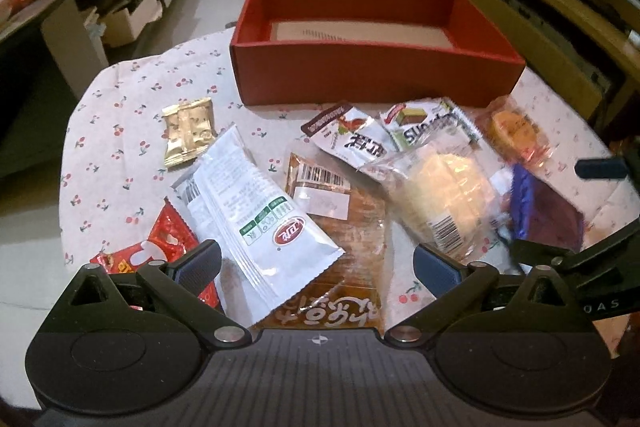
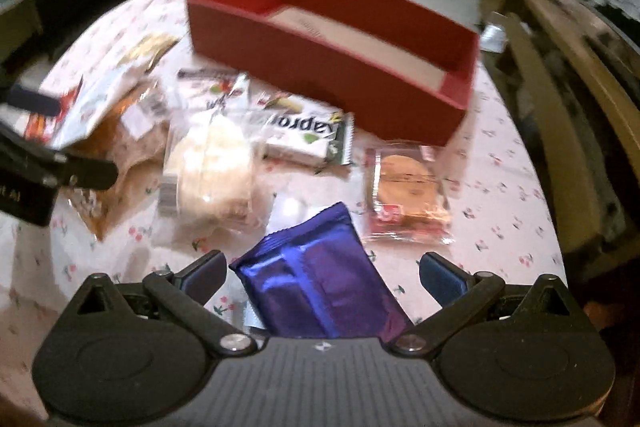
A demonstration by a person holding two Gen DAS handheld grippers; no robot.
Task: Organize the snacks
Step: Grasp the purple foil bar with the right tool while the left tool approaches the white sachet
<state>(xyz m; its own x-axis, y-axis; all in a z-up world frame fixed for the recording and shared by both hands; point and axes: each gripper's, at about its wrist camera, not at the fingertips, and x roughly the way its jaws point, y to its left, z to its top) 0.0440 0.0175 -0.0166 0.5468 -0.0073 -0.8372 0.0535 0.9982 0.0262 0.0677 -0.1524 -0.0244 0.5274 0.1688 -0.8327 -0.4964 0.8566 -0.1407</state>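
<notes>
Left wrist view first: my left tool [image 1: 316, 269] hangs released, jaws spread wide over the near edge of the worktop [image 1: 120, 131], which wears a cherry-print cloth. Between the jaws lie a white sachet [image 1: 256, 211] and, under it, an orange-brown packet [image 1: 340, 227]. A red packet [image 1: 160, 251] sits by the left finger [image 1: 196, 263], and a clear-wrapped pale bun [image 1: 444, 195] reaches the right one. A gold packet [image 1: 188, 131] lies apart toward the left edge. At the far edge stands the red box [image 1: 376, 75], with nothing I can see inside but its cardboard floor. Just in front of it are a chicken-print packet [image 1: 352, 135], a green wafer packet [image 1: 432, 123] and a round cake in clear wrap [image 1: 516, 131].

Right wrist view, somewhat blurred: my right tool [image 2: 322, 273] is likewise released, jaws apart, with a purple foil packet [image 2: 320, 291] lying between them; I think neither finger touches it. Beyond it are the round cake [image 2: 408, 187], the bun [image 2: 216, 163], the wafer packet [image 2: 304, 135] and the red box [image 2: 332, 59].
</notes>
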